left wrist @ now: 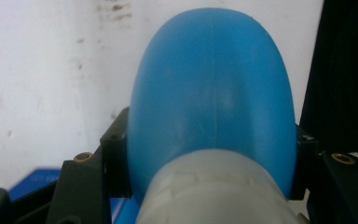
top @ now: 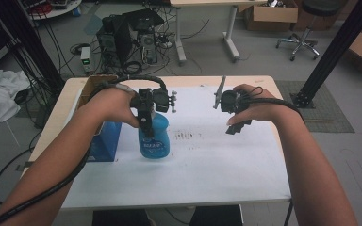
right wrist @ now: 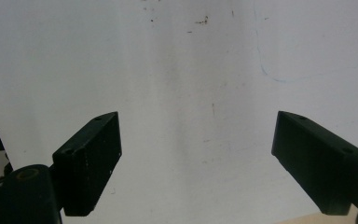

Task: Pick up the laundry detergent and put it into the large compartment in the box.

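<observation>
A person at a desk [top: 264,84] covered with a white sheet [top: 207,160] grips a rounded blue plastic bottle [top: 154,139] in the left hand-held gripper [top: 147,123], whose black jaws are clamped on either side of the bottle near its top. The bottle stands upright toward the left of the white sheet, its lower body carrying a printed label; whether its base touches the sheet cannot be told from above. A blue cardboard box [top: 107,141] lies just to the left of the bottle, at the sheet's left edge.

The right hand-held gripper [top: 238,126] hangs well to the right of the bottle, above the sheet, jaws spread wide and nothing between them.

The left gripper view, taken along the jaws, shows the bottle [left wrist: 212,98] from close up: its smooth blue dome with a faint seam, a pale grey collar [left wrist: 214,191] beneath it, and black pads [left wrist: 116,158] pressed against both flanks, details the high view cannot resolve. The right gripper view shows the parted fingers [right wrist: 91,161] over the sheet [right wrist: 191,70] with its dark specks and a thin blue pen line. The high view alone takes in both forearms, the trailing cables and the cluttered floor beyond the desk.
</observation>
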